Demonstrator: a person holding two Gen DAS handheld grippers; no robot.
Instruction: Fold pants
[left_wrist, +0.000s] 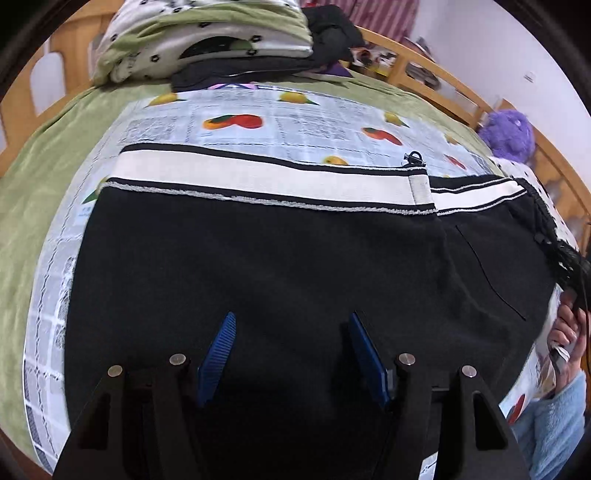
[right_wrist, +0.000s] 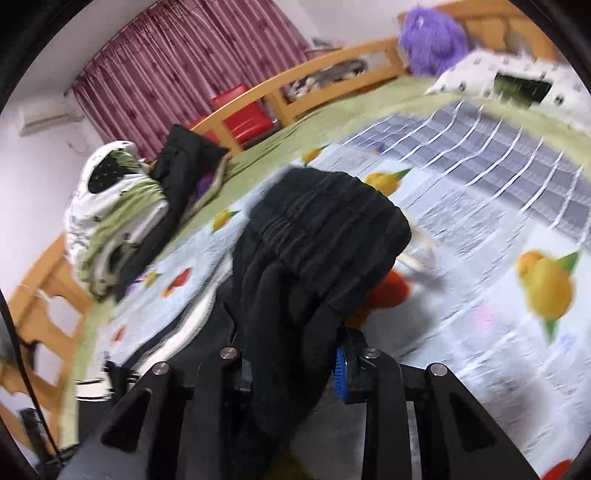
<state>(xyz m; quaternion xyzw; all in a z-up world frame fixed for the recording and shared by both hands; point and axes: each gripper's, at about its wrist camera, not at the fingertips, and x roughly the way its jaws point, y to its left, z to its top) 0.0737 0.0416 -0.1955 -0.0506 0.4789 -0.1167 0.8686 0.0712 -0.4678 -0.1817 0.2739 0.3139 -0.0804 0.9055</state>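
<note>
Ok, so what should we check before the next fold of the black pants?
1. Right gripper has a hold on the black pants' ribbed cuff end: ok, fabric is pinched between its jaws.
2. Left gripper is free: ok, open above the black fleece pants, nothing between its jaws.
3. White striped waistband lies flat: ok.
4. Fruit-print sheet past the waistband has room: ok.
5. Pile of folded green and white bedding is out of the way: ok, at the far edge.
6. Lower layers free of wrinkles: cannot tell.
</note>
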